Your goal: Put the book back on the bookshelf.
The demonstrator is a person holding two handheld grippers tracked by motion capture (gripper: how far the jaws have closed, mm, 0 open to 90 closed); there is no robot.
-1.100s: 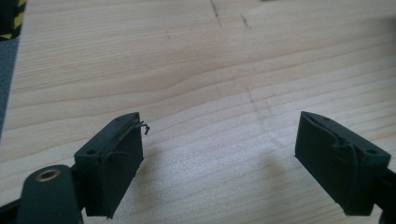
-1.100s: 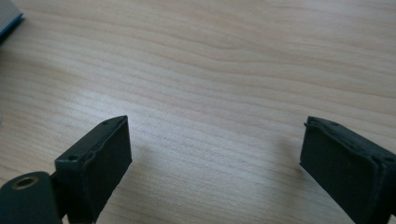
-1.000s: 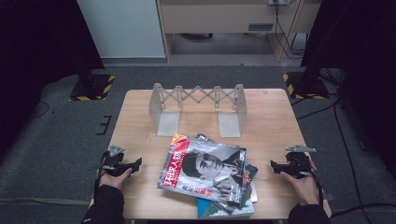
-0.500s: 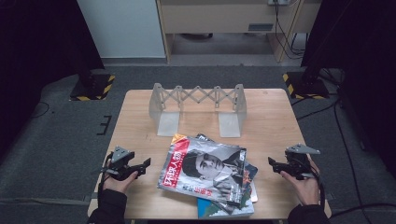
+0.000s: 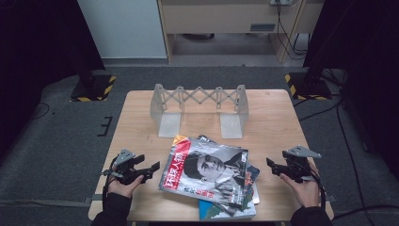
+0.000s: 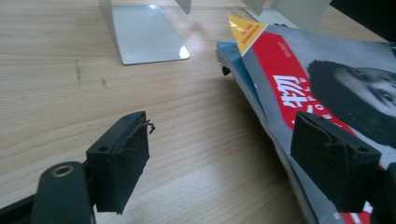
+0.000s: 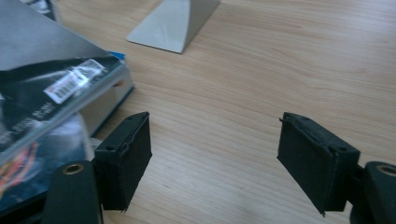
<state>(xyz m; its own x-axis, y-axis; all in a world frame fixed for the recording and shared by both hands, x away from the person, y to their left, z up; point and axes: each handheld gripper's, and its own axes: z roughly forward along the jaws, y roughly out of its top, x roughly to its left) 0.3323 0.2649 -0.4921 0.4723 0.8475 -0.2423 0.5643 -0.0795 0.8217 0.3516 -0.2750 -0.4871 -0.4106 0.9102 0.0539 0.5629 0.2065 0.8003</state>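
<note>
A pile of magazines [image 5: 207, 175] lies at the front middle of the wooden table [image 5: 277, 117]; the top one has a red band and a portrait cover. My left gripper [image 5: 151, 168] hovers just left of the pile, open, with bare wood between its jaws in the left gripper view [image 6: 224, 154] and the top magazine [image 6: 285, 88] under its right pad. My right gripper [image 5: 271, 165] is right of the pile, apart from it. In the right gripper view [image 7: 219, 149] its jaws have just been closing but stand open with nothing between them. The magazine pile's corner [image 7: 51, 93] lies beyond its left pad.
A grey expanding rack [image 5: 200, 101] with two metal foot plates stands at the back middle of the table. One foot plate [image 6: 144, 32] lies ahead of my left gripper, another [image 7: 173, 23] ahead of my right. Dark floor, cables and stands surround the table.
Both grippers have edged inward toward the magazine pile, the left one more. The pile and rack have not moved.
</note>
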